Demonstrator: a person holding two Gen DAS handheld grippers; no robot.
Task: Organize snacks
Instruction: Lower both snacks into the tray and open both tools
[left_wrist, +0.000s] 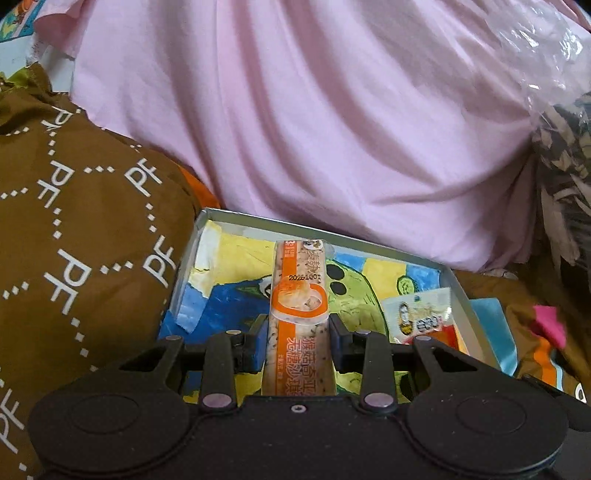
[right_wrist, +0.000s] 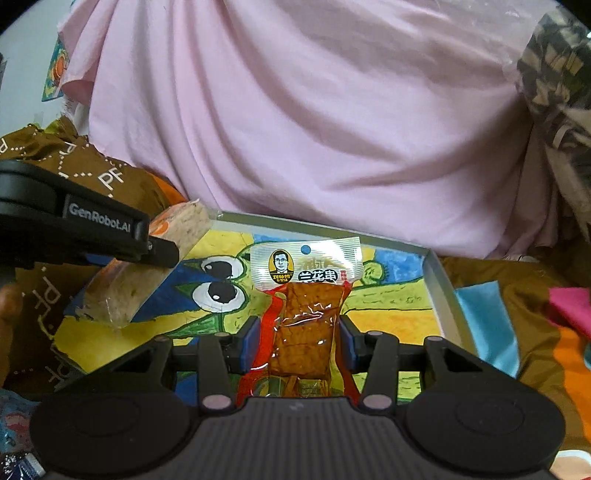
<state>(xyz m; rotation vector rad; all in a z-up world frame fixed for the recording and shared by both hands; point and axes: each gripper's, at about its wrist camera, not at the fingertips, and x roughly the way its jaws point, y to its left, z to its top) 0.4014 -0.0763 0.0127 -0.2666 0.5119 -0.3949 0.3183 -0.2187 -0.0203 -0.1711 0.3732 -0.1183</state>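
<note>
Left claw (left_wrist: 298, 332) clenched on orange-wrapped cake bar (left_wrist: 298, 295), mid-length, projecting ahead over shallow box (left_wrist: 460, 291). Right claw (right_wrist: 297, 343) grasping tofu packet (right_wrist: 304, 310). Both light; film slippery, bar crushable — grip mid-body, gently.

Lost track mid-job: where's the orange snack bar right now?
The orange snack bar is clamped in the left gripper, held over the painted tray, left of the tofu packet.

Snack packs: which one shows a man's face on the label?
The brown tofu pack in the right gripper, with a portrait on its silver top. The long orange-striped bar in the left gripper has only text and a date.
</note>
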